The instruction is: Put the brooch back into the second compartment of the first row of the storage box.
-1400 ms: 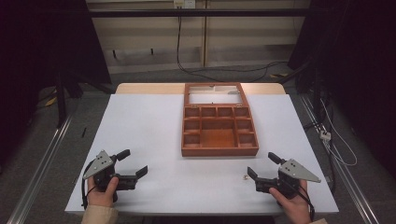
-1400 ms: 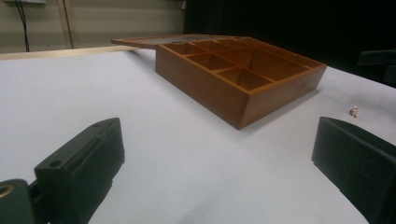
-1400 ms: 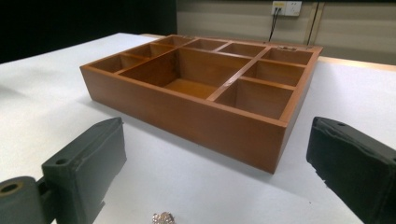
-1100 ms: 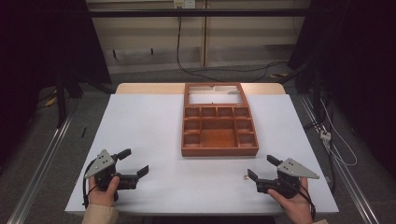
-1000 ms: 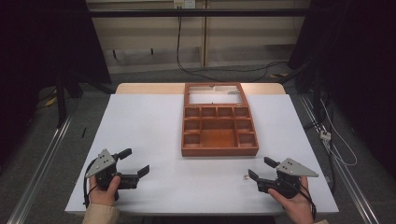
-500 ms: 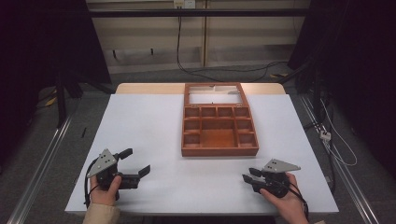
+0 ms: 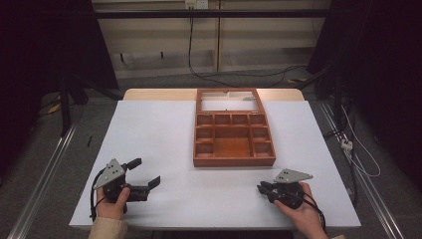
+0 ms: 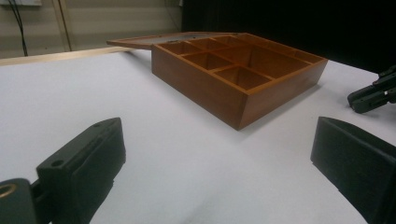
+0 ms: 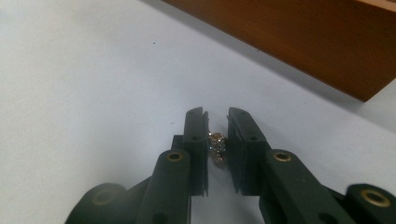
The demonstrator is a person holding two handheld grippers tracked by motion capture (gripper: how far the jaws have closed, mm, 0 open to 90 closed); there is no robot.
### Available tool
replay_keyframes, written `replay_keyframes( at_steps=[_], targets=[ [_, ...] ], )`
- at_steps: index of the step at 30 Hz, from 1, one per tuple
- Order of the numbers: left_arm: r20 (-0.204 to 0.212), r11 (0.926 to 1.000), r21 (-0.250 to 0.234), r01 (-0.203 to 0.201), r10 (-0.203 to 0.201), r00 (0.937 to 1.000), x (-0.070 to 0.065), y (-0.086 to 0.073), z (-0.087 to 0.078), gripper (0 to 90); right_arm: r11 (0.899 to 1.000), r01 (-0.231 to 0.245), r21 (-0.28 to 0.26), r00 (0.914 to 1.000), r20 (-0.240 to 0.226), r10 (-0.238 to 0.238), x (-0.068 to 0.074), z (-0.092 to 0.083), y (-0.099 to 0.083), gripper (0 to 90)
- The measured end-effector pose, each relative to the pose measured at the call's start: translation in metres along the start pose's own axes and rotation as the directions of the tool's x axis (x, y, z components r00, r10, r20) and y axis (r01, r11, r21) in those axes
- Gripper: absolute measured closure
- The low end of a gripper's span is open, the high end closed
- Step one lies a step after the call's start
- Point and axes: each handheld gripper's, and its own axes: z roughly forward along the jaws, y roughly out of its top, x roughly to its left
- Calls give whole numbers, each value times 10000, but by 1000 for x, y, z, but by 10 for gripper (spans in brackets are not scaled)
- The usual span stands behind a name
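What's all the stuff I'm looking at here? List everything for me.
Table: one, white top with a pale wood edge at the far end, centre of the room.
Wooden box: one, reddish brown, split into compartments, lid laid open flat behind it, far middle of the table.
Sparkly trinket: one, small, silvery gold, pinched in the right claw; too small to name.
Cables: several, black, on the floor beyond the table.
Left claw: one, black, jaws wide apart, near left of the table.
Right claw: one, black, jaws have just been closing on the trinket, near right.
Hands: two, one on each claw.
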Motion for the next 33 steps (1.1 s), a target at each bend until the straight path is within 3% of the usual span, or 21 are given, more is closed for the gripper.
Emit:
replay_keyframes(
  at_steps=[5,14,33],
  targets=[
    [31,10000,34,-63,63,10000,-1,1,1,26,10000,-61,-17,9999,-81,61,-1,0,0,793],
    [16,10000,32,-43,43,10000,0,0,1,26,9979,-605,-250,9968,-529,592,-7,-2,1,794],
    [222,10000,-9,56,-56,9997,0,1,4,26,9969,-665,-431,9913,-1164,611,-13,-9,23,794]
  ],
)
